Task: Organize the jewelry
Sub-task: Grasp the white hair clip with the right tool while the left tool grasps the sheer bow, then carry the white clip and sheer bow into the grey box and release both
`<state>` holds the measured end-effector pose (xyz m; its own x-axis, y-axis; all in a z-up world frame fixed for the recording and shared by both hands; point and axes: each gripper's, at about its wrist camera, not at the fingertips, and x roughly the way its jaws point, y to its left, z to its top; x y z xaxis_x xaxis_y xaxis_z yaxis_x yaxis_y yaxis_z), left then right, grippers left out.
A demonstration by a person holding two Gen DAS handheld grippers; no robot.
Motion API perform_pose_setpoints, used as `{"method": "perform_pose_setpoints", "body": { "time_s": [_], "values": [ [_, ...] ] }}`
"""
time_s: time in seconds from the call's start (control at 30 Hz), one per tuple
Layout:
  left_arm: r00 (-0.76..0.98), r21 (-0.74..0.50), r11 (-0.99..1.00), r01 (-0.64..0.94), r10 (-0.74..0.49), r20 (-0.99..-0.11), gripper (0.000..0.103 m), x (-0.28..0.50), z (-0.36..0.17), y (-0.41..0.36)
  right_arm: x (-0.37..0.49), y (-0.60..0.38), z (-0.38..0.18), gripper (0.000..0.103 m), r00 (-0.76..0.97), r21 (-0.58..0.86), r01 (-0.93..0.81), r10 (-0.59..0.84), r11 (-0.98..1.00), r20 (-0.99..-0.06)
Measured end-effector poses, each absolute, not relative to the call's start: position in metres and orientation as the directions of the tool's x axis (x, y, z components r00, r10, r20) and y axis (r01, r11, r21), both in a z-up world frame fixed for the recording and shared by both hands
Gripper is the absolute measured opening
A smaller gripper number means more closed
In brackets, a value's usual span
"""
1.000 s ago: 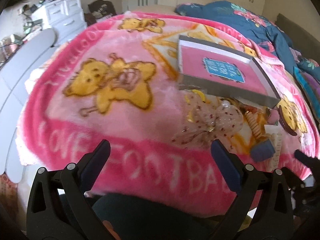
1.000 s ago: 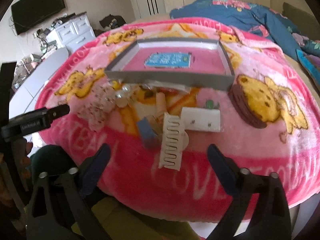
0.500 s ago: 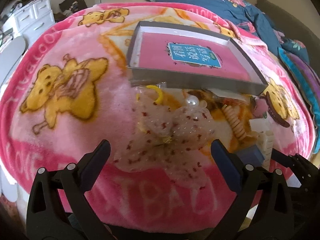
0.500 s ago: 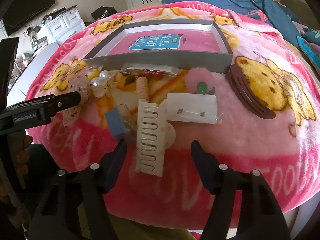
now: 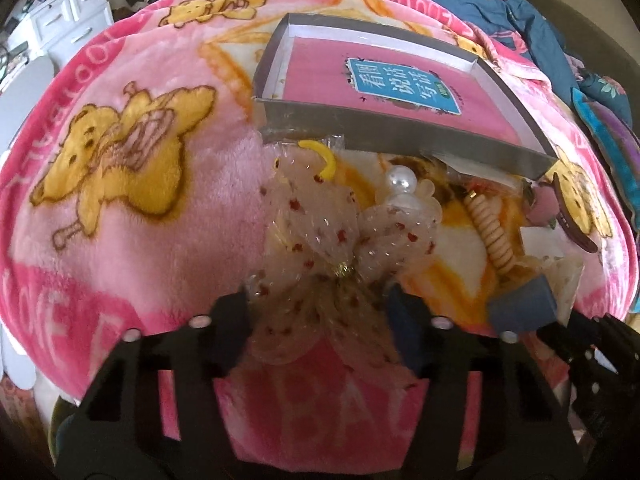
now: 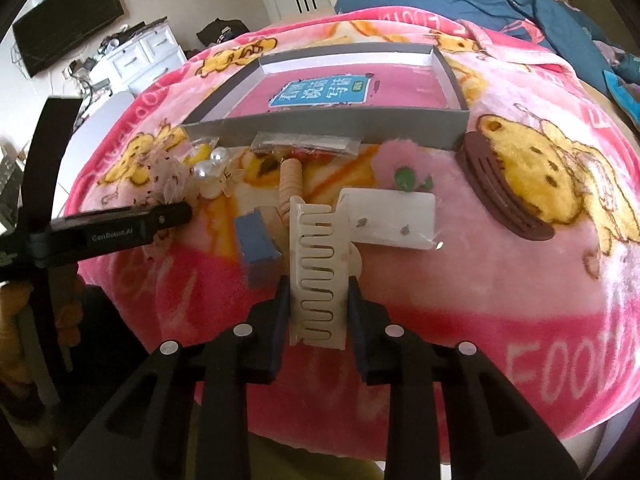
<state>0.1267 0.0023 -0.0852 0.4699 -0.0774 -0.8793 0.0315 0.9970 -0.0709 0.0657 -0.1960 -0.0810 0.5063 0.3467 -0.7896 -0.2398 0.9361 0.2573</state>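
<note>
On the bed's pink blanket [image 5: 132, 208], the left gripper [image 5: 320, 308] has just been closing its jaws around a sheer dotted bow [image 5: 332, 248]; the fingers sit at either side of the bow's lower tails, touching the fabric, though how firmly they press cannot be told. The bow lies flat near the blanket's front edge, its loops spreading away from the gripper toward a grey tray [image 5: 400, 136] and its tails trailing back between the fingers. Just right of the bow sit pearl beads [image 5: 402, 178], then a beige spiral tie [image 5: 494, 236] running toward the tray, and a blue block [image 5: 524, 308]. In the right wrist view, the blue block [image 6: 258, 248] lies just left of a cream comb clip [image 6: 316, 268]. The right gripper [image 6: 316, 306] has just been closing and now pinches the clip's near end across its narrow width. The clip's long axis runs straight away from the gripper toward the tray [image 6: 320, 128], its teeth forming slots across it. Its far end touches a white card [image 6: 390, 218] to the right. Further right, apart from the card, a brown comb [image 6: 500, 196] lies slantwise by the tray's corner.
</note>
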Motion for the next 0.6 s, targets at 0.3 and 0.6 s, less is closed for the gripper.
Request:
{"method": "perform_pose_setpoints", "body": {
  "time_s": [0.3, 0.6],
  "values": [
    [0.505, -0.137, 0.989, 0.056, -0.147, -0.851, 0.019, 0.110, -0.073, 0.005, 0.057, -0.229, -0.053, 0.026, 0.573, 0.280, -0.206, 0.347, 0.938, -0.743],
    [0.558, -0.167, 0.984, 0.065, -0.175, -0.811, 0.019, 0.104, -0.039, 0.012, 0.062, -0.244, -0.028, 0.026, 0.635, 0.272, -0.194, 0.332, 0.943, -0.697]
  ]
}}
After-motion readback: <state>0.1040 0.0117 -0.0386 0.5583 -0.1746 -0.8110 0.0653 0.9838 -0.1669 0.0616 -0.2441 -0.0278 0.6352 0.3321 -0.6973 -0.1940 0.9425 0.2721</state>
